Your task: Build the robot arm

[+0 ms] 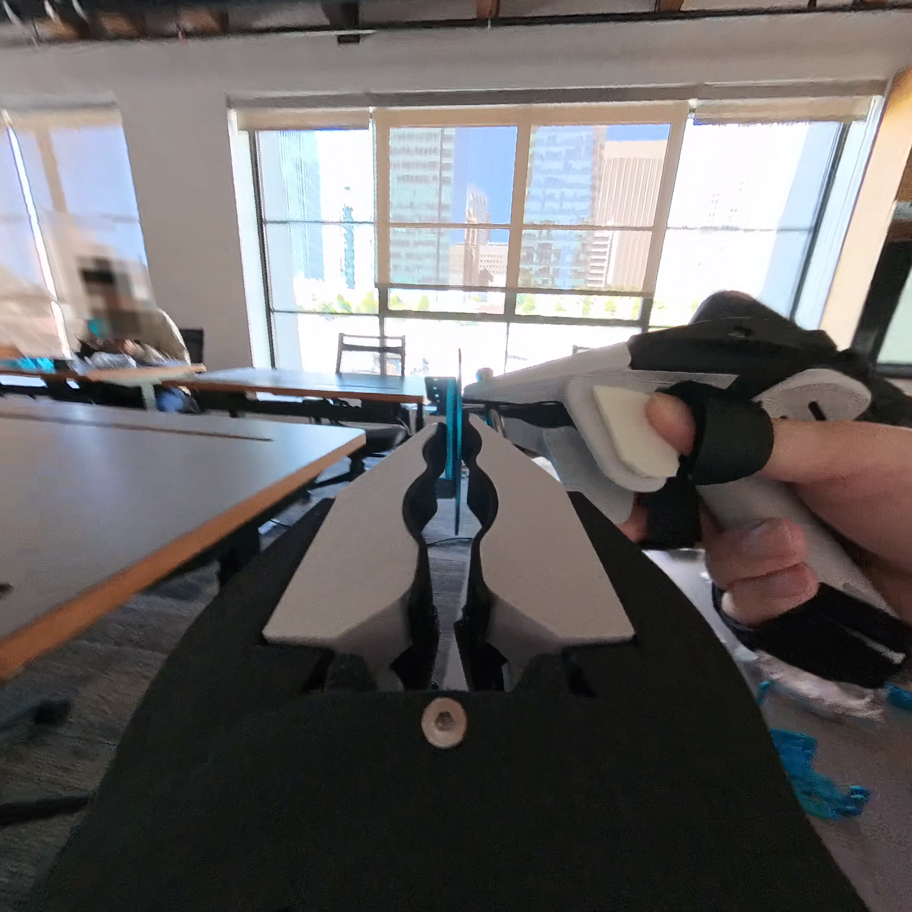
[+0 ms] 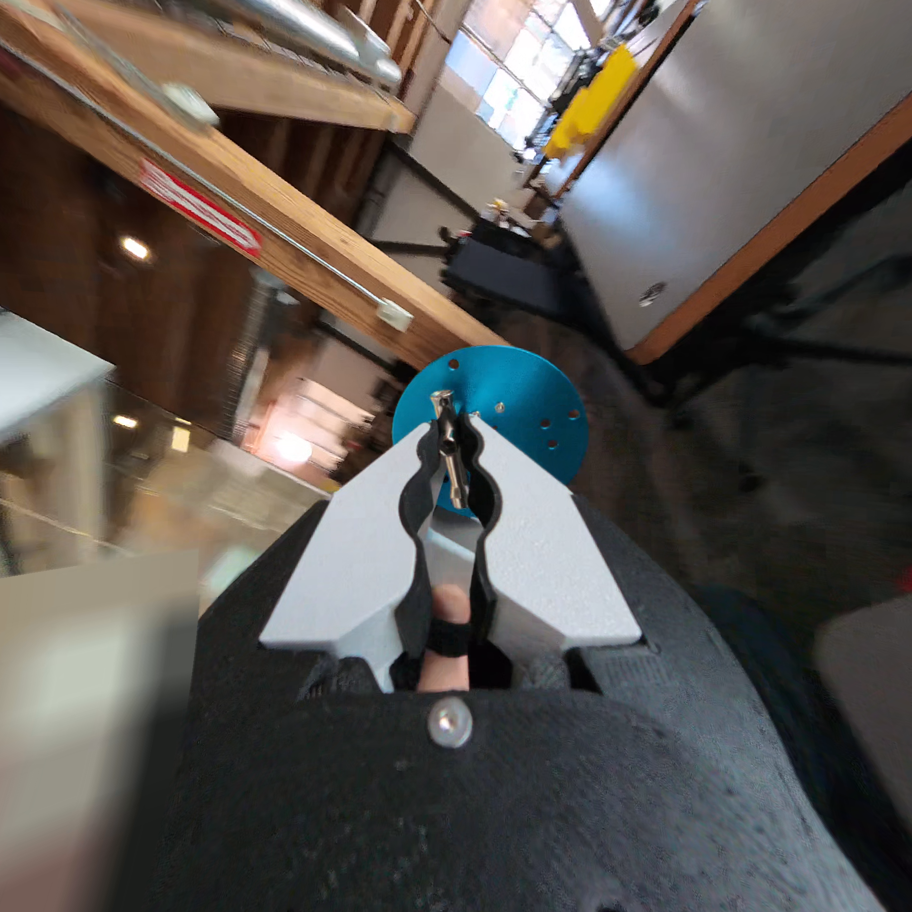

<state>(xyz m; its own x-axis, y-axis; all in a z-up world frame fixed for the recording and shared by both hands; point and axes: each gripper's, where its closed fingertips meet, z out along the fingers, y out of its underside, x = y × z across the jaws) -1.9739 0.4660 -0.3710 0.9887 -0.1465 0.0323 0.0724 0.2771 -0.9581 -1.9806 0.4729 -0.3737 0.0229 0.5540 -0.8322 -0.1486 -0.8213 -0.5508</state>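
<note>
My left gripper (image 1: 454,427) is shut on a thin blue metal disc (image 1: 452,434), which shows edge-on and upright between its fingertips. In the right wrist view the disc (image 2: 523,395) shows face-on, round, with several small holes. My right gripper (image 2: 451,424) is shut on a small silver metal pin (image 2: 450,449), whose tip lies against the disc's face near a hole. The right gripper (image 1: 567,395) also shows in the left wrist view, coming in from the right in a hand (image 1: 799,498) with black straps, its tip by the disc. A finger (image 2: 446,636) shows behind the right jaws.
Grey tables with orange edges (image 1: 148,493) stand to the left and behind. A seated person (image 1: 133,350) is at far left. A chair (image 1: 370,353) stands by the large window (image 1: 518,222). Blue scraps (image 1: 809,784) lie at lower right. Wooden beams (image 2: 247,197) and another table (image 2: 740,197) show in the right wrist view. My left and right fingertips are right by each other.
</note>
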